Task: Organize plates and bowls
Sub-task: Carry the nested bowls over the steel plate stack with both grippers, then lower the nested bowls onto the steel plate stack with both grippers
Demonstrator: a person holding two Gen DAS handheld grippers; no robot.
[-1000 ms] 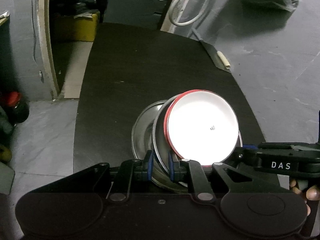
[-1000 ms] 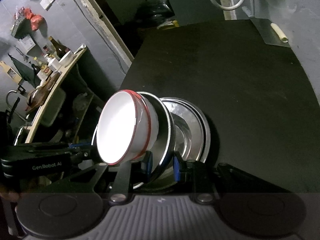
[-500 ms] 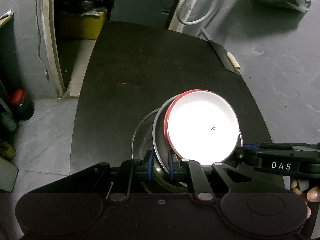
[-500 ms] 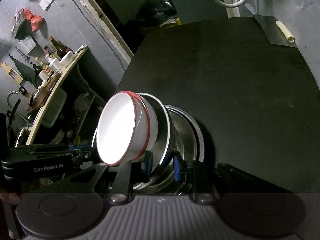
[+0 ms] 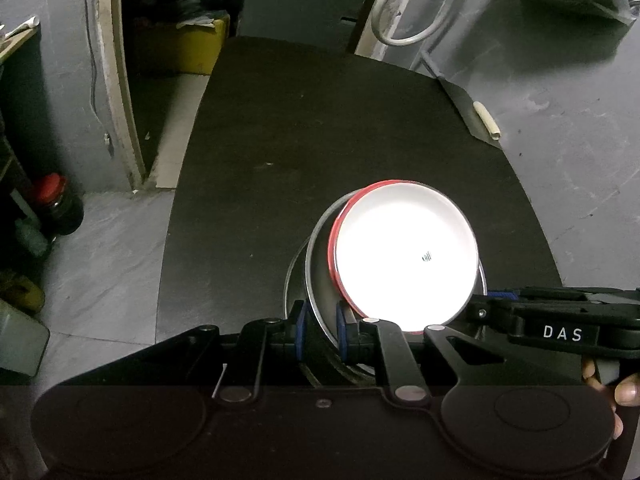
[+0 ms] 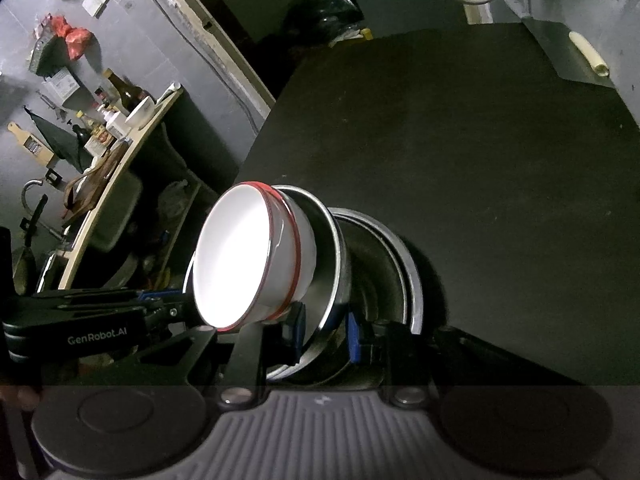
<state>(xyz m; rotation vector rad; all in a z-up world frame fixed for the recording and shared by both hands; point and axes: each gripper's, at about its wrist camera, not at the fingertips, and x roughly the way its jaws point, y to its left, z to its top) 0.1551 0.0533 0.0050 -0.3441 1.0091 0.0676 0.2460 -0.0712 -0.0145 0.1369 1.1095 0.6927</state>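
The left gripper [image 5: 320, 330] is clenched on the rim of a tilted steel plate [image 5: 318, 276], its blue pads either side of the edge. The right gripper [image 6: 323, 330] grips the same steel plate [image 6: 334, 272] on its near rim, pads pressing both faces. Each gripper shows in the other's view: the right one enters the left view from the right [image 5: 490, 312], with fingers of a hand [image 5: 624, 392] below it, and the left one enters the right view from the left [image 6: 160, 304].

A white bowl [image 5: 404, 254] with a red rim leans against the plate's raised face, tipped on edge with its opening toward the left camera; in the right view the bowl [image 6: 256, 258] faces left. Behind the held plate, more steel dishes [image 6: 396, 264] lie stacked on the dark bench [image 5: 320, 128].

Farther off, a pale roll [image 5: 486, 120] lies at the bench's far right edge. Left of the bench stand a red-capped jar [image 5: 56, 204] on the floor and a yellow box [image 5: 188, 46]. In the right view a shelf [image 6: 116, 168] with bottles runs along the grey wall.
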